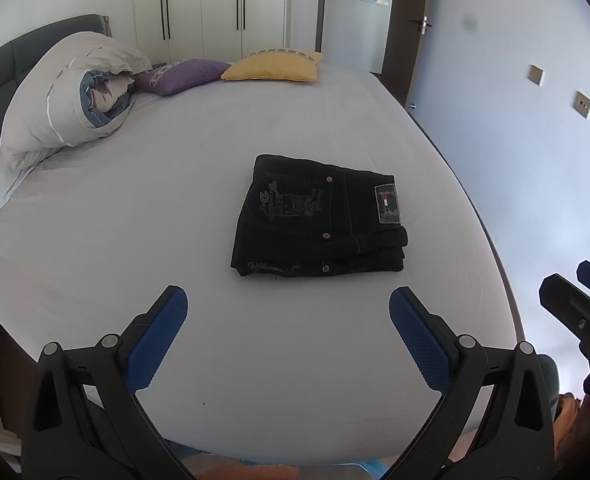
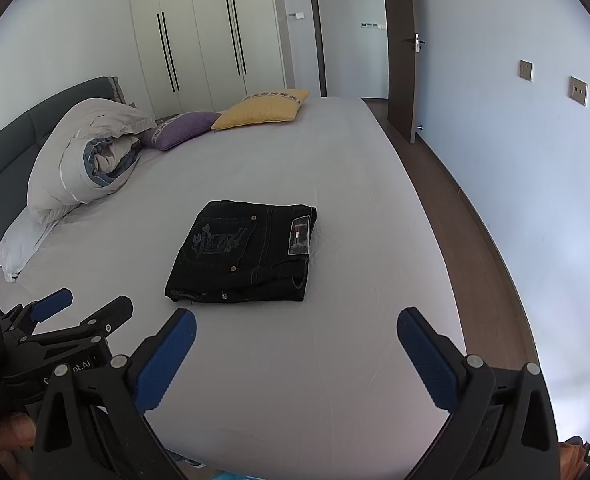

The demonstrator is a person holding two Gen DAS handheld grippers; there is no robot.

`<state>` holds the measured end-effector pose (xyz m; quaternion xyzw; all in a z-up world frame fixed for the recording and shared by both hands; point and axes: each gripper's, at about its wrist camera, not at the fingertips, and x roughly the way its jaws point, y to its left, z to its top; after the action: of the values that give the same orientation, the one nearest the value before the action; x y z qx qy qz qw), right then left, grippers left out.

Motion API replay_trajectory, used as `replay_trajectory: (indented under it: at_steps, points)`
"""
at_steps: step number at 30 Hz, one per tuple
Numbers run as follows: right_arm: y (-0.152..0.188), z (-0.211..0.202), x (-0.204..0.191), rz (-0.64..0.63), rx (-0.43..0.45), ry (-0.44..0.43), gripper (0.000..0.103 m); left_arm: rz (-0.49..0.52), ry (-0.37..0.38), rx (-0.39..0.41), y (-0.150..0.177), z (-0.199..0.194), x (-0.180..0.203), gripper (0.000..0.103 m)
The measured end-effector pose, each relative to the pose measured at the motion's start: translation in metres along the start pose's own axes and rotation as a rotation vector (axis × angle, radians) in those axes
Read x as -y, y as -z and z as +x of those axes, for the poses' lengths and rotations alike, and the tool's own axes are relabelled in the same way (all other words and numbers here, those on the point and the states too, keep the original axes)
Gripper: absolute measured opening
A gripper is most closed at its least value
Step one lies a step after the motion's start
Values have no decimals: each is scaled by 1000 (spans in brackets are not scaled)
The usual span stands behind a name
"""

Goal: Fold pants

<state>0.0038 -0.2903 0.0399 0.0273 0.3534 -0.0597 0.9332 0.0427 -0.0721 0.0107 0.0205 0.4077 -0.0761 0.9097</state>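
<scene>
We are holding both sets of jaws spread and empty, the folded black jeans (image 1: 319, 218) lying ahead of them on the bed (image 1: 135, 208), right of the left gripper (image 1: 287, 300) and left of the right gripper (image 2: 297, 322).

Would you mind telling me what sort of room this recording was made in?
Almost certainly a home bedroom. The folded black pants lie on a large bed with a grey headboard, a rolled duvet and cushions sit at its head, and tall wardrobe doors line the far wall.

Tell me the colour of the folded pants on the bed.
Black pants, clearest in the left wrist view.
</scene>
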Motion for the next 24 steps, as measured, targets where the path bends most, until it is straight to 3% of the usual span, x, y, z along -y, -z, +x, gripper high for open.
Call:
replay_trajectory:
  at_steps: [24]
  points:
    - [2,2,-1,-5,-7,-1,103,-7,11,-11,2,2,-3,103]
